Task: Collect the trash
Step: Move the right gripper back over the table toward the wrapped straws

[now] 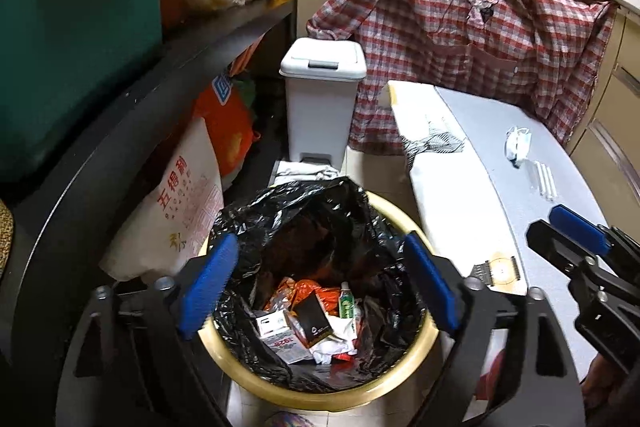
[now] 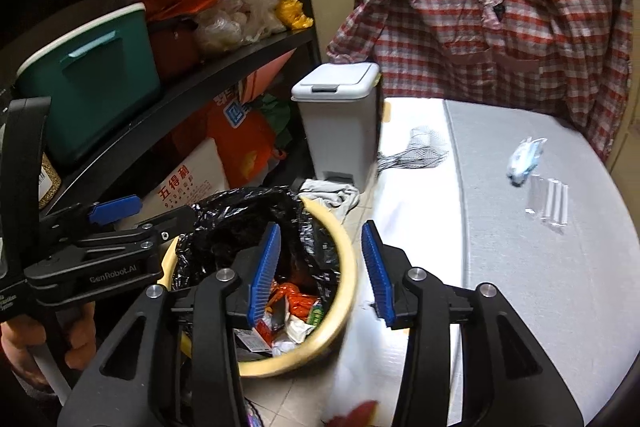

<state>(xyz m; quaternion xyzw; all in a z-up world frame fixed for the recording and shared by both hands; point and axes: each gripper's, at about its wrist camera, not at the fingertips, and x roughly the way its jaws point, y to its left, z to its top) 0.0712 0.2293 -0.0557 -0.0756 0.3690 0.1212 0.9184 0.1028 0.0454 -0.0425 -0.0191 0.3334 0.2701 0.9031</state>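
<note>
The round cream-yellow plastic bin (image 1: 430, 341) lined with a crumpled black plastic bag (image 1: 352, 219) stands on the floor, touching the near edge of the low grey-topped table (image 1: 492, 147). Inside it lie orange wrappers, a small black carton (image 1: 315, 319), a green-labelled tube and white paper. The left gripper (image 1: 320, 291) hangs above the bin, its 2 blue pads spread wide with nothing between them. The right gripper (image 2: 322, 273) hovers over the bin's table-side rim, jaws partly apart and empty. On the table beyond the bin lie a crumpled white-and-blue wrapper (image 2: 524, 157) and 1 clear packet of white sticks (image 2: 552, 201).
</note>
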